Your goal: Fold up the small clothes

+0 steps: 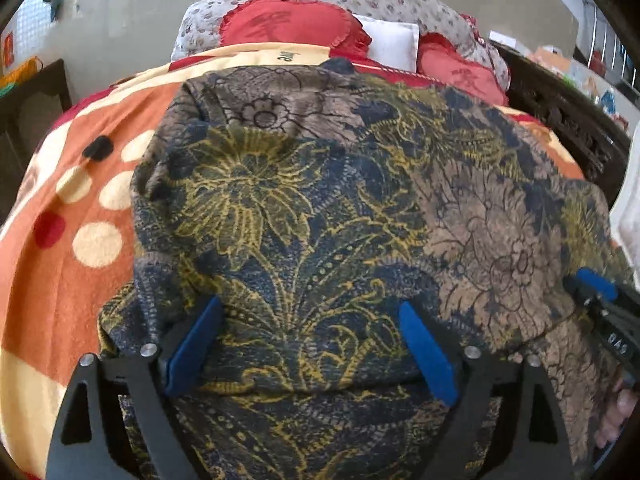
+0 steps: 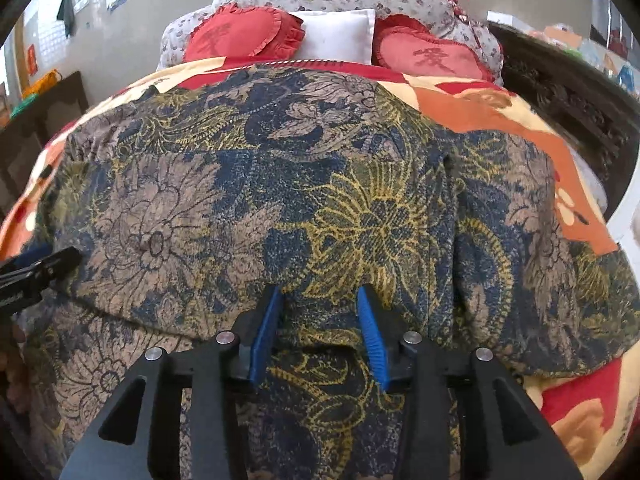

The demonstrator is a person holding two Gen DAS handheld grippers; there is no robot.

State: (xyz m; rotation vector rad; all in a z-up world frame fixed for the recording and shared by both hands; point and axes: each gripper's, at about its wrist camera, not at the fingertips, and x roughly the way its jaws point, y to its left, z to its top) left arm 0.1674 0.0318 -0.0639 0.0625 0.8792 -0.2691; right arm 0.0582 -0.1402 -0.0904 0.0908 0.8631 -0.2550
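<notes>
**A:** Start at the fingers. What are they doing?

**B:** The left gripper (image 1: 310, 306) has its blue pads (image 1: 426, 354) spread wide, released, with the patterned garment (image 1: 304, 216) lying between and under them, not pinched. The right gripper (image 2: 318, 294) has its pads (image 2: 372, 336) narrower but parted; a soft ridge of the same cloth sits between them, and I cannot tell whether they press on it.

**A:** How are the hands posed?

**B:** Both grippers tilt steeply down toward the near edge of the bed, side by side. In the left view, the right gripper's tip (image 1: 596, 286) shows at the right edge, with fingers of a hand (image 1: 618, 416) below it.

**A:** Where is the garment?

**B:** Spread across the bed's orange spotted blanket (image 1: 60, 200), dark blue, tan and yellow florals, reaching from the near edge towards the pillows.

**A:** What does one view add?

**B:** The right view shows both red heart cushions (image 2: 244, 32) fully, with the white pillow (image 2: 340, 34) between them, and the garment's right edge against the blanket's near right corner. The left view shows the blanket's left side.
</notes>
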